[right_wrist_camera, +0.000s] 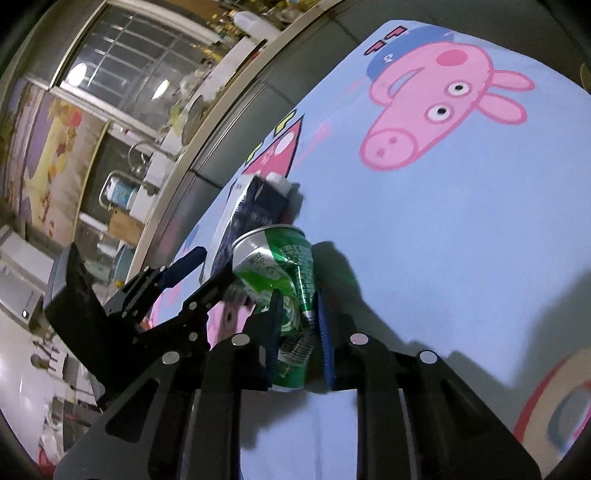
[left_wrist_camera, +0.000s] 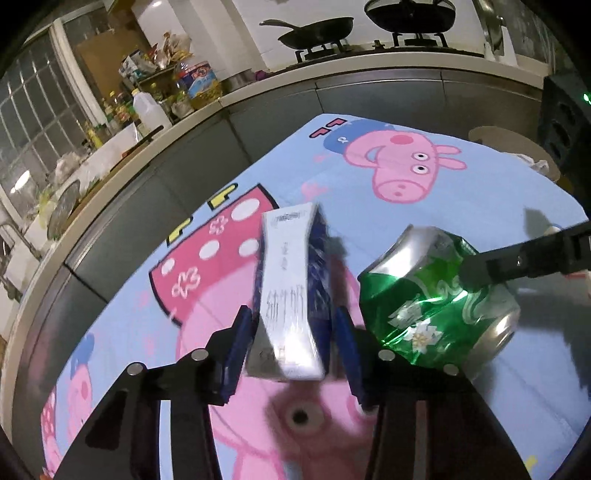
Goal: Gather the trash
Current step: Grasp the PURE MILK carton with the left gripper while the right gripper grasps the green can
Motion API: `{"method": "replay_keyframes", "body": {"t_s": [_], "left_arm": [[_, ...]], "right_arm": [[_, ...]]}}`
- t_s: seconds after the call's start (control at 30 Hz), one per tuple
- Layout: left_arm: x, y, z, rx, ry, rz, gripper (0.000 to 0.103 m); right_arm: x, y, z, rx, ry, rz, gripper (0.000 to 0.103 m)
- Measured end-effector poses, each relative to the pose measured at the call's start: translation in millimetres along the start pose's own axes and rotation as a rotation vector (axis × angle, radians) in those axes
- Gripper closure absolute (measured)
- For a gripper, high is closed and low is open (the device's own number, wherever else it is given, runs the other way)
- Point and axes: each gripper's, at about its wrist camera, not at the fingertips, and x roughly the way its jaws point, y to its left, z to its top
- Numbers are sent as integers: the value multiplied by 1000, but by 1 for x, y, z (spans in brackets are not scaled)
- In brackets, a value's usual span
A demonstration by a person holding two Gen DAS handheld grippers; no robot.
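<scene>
Left gripper (left_wrist_camera: pixel 291 347) had its blue pads on both sides of a blue-and-white carton (left_wrist_camera: pixel 290 295) — pinching it, carton upright over the cartoon-pig cloth (left_wrist_camera: pixel 461 206). Right gripper (right_wrist_camera: pixel 297 332) was clamped on a crushed green can (right_wrist_camera: pixel 284 273), dented body squeezed between the pads. Can and carton sat just beside each other near the cloth's middle; the right wrist view put the carton directly behind the can. Whether either item was lifted clear of the cloth — couldn't tell. Two pans (left_wrist_camera: pixel 314 29) on the stove behind.
</scene>
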Motion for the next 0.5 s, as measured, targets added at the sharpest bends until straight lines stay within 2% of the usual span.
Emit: {"method": "replay_keyframes", "body": {"t_s": [0.03, 0.13, 0.23, 0.33, 0.43, 0.5], "left_arm": [[-1, 1, -2, -8, 2, -8, 54], [2, 8, -5, -35, 26, -40, 37], [7, 14, -2, -22, 27, -44, 34], [8, 19, 7, -1, 16, -78, 18], [17, 23, 15, 10, 35, -94, 15], [30, 30, 21, -27, 81, -117, 15]], "right_arm": [[-1, 1, -3, -4, 1, -3, 85], [-4, -1, -9, 2, -4, -14, 83], [-8, -8, -11, 33, -16, -16, 83], [-10, -14, -9, 58, -18, -4, 83], [-12, -21, -9, 75, -11, 8, 78], [-11, -23, -9, 81, -9, 10, 64]]}}
